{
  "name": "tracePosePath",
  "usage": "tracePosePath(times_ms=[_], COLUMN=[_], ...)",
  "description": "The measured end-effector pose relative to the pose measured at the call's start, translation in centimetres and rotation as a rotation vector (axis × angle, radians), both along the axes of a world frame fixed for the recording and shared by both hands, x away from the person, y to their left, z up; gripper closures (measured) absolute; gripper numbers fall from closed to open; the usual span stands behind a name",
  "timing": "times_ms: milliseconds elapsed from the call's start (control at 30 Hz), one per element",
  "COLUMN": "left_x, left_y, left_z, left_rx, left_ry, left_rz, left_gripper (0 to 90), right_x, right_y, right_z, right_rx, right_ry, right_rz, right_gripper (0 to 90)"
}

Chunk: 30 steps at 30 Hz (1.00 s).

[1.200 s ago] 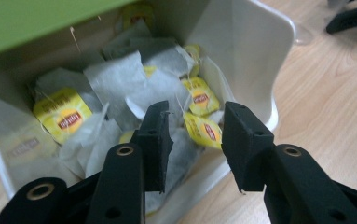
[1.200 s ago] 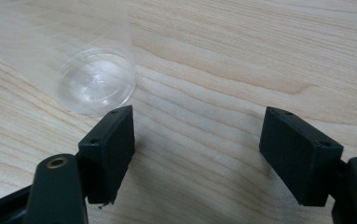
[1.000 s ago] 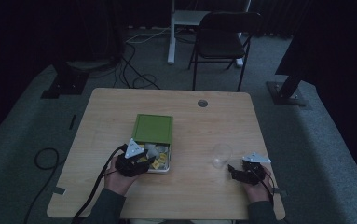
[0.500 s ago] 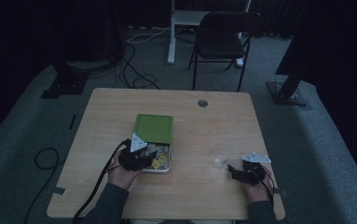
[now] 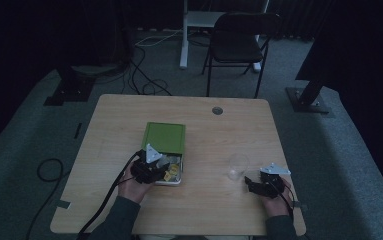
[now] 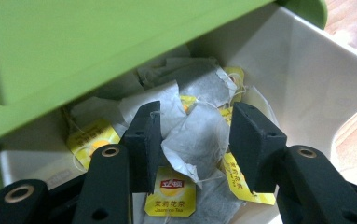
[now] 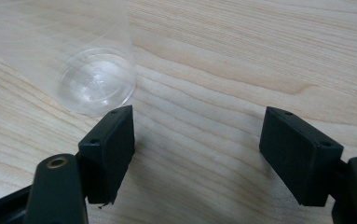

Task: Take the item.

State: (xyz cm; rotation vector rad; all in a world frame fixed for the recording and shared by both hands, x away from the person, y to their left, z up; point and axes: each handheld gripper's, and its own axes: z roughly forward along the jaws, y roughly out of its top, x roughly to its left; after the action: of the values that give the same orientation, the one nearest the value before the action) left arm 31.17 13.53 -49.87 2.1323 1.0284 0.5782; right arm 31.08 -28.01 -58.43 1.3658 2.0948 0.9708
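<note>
**Operator:** Where does the target lie relative to the left tongs (image 6: 190,135)?

**Technician:** Directly between them. In the left gripper view, a crumpled tea bag (image 6: 192,135) sits in the gap, inside the white box (image 6: 306,70) with the green lid (image 6: 97,42) slid partly back. The jaws stand about half apart and have just been closing. The left pad touches the paper; the right pad appears just clear of it, so the grip is judged not yet made.

**Operator:** Orientation of the bag?

**Technician:** It is folded, with no clear long axis. Its yellow tag (image 6: 171,198) hangs toward the camera, below the jaws. Other bags lie underneath, touching it.

**Operator:** And the right tongs (image 7: 197,154)?

**Technician:** Wide apart, nothing between them, resting low over the counter (image 7: 241,56). The clear plastic cup (image 7: 94,84) stands just beyond the left pad, off to that side rather than in the gap.

**Operator:** Which hand is nearer to each item?

**Technician:** In the high view, the left hand (image 5: 136,182) is at the box (image 5: 171,177); the right hand (image 5: 274,197) is beside the cup (image 5: 237,166). Cup and box are well apart, so the bag would likely travel rightward across the counter.
</note>
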Motion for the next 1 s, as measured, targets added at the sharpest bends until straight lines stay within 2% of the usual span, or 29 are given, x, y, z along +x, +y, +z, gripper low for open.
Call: tracePosePath(times_ms=[200,300,467,600,733,933,1000], left_x=[0.1,0.0,-0.3,-0.6,-0.7,-1.0,-1.0], left_y=[-0.1,-0.1,0.0,0.2,0.4,1.1,1.2], left_z=[-0.3,-0.1,-0.1,0.2,0.5,1.3,1.5], left_rx=[-0.005,-0.008,-0.003,-0.010,-0.010,-0.075,-0.080], left_ry=[0.017,0.012,0.027,0.026,0.023,0.018,0.018], left_rz=[-0.002,-0.007,-0.026,-0.045,-0.064,-0.099,-0.102], left_gripper=[55.5,60.8,77.1,85.8,87.8,88.4,88.4], right_x=[0.0,0.0,0.0,0.0,0.0,0.0,0.0], right_y=[0.0,0.0,0.0,0.0,0.0,0.0,0.0], right_z=[0.0,0.0,0.0,0.0,0.0,0.0,0.0], right_rx=[0.000,0.000,0.000,0.000,0.000,0.000,0.000], right_ry=[0.000,0.000,0.000,0.000,0.000,0.000,0.000], right_rz=[0.000,0.000,0.000,0.000,0.000,0.000,0.000], right_gripper=[26.0,26.0,26.0,26.0,26.0,26.0,26.0])
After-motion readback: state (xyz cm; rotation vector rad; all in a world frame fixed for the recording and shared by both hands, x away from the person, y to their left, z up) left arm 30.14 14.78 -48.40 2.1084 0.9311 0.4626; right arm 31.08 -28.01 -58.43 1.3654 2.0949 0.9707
